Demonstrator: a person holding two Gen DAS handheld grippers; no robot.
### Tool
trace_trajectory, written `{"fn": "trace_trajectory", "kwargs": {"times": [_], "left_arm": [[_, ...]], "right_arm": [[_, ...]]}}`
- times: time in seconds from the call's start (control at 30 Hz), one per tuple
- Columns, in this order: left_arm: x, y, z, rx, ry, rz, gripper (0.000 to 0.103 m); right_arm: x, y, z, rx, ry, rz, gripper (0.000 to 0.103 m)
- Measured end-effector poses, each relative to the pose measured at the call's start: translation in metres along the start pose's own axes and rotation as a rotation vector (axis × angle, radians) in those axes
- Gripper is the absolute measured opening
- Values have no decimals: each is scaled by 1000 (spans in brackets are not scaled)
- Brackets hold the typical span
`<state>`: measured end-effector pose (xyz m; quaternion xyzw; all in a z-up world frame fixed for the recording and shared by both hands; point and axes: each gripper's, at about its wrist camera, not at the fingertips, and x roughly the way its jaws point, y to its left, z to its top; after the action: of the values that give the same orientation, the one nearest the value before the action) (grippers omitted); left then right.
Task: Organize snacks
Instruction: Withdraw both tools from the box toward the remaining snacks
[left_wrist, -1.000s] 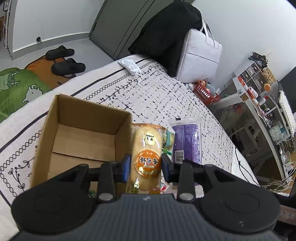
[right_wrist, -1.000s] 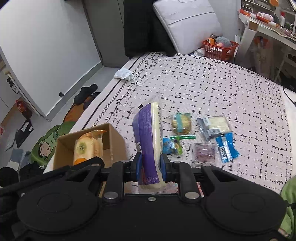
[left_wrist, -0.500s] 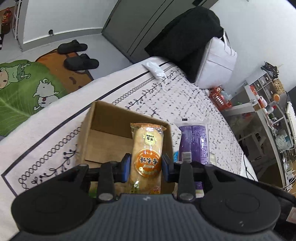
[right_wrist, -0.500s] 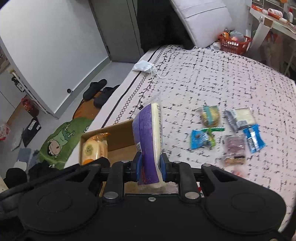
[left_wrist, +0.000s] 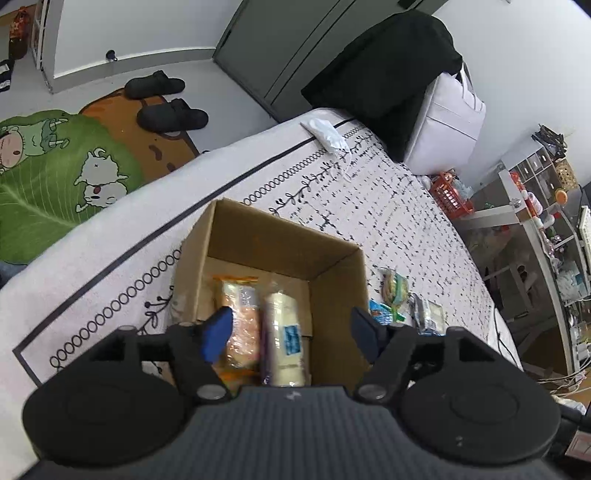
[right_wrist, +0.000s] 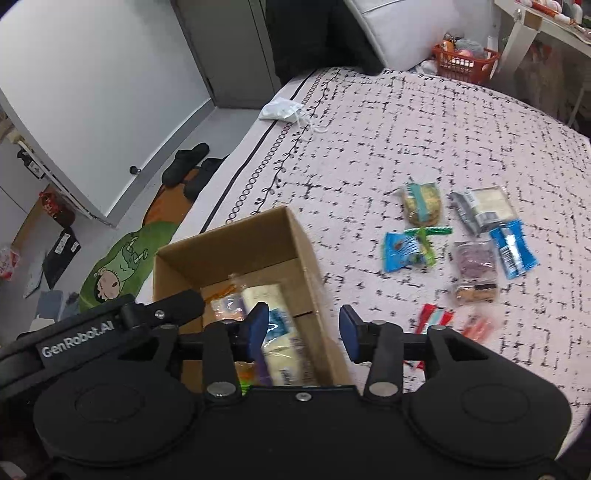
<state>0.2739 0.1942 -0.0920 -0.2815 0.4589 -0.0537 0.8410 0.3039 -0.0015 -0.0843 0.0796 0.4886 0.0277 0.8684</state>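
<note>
Left gripper (left_wrist: 291, 330) hangs over the cardboard box (left_wrist: 332, 295), jaws spread wide, nothing between them. Right gripper (right_wrist: 303, 332) is just beside it, also wide open and empty, straddling the box's right wall. Inside the box two packs lie side by side, long axes running away from the grippers: orange bread pack (left_wrist: 240, 325) on the left, white-and-purple pack (left_wrist: 284, 339) on the right, touching or nearly so. Both look a bit blurred, so exact resting pose cannot be told. Remaining snacks sit on the bedspread (right_wrist: 369, 140) to the right of the box, forward-right of the right gripper: red sticks (right_wrist: 432, 319) nearest, then blue pouch (right_wrist: 402, 251) and purple pack (right_wrist: 474, 258), blue bar (right_wrist: 513, 249), then round cookie pack (right_wrist: 423, 203) and grey-white pack (right_wrist: 484, 208) farthest. The right gripper is clearly the nearer one to all of them; from the left view they lie past the box's right wall. Likely next pick is the red sticks, which look angled up-right, so the jaws would need to close across that line.
</note>
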Motion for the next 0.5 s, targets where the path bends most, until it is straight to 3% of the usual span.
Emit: {"fn": "trace_trajectory", "kwargs": {"times": [0.07, 0.33, 0.5], "left_arm": [[-2, -4, -1, 5, -1, 3, 77], [-13, -20, -8, 43, -4, 65, 82], [-22, -34, -14, 50, -32, 58, 98]], "right_arm": [[-5, -7, 1, -5, -8, 0, 46], [-24, -30, 2, -19, -49, 33, 63], [-39, -50, 3, -19, -87, 52, 82]]}}
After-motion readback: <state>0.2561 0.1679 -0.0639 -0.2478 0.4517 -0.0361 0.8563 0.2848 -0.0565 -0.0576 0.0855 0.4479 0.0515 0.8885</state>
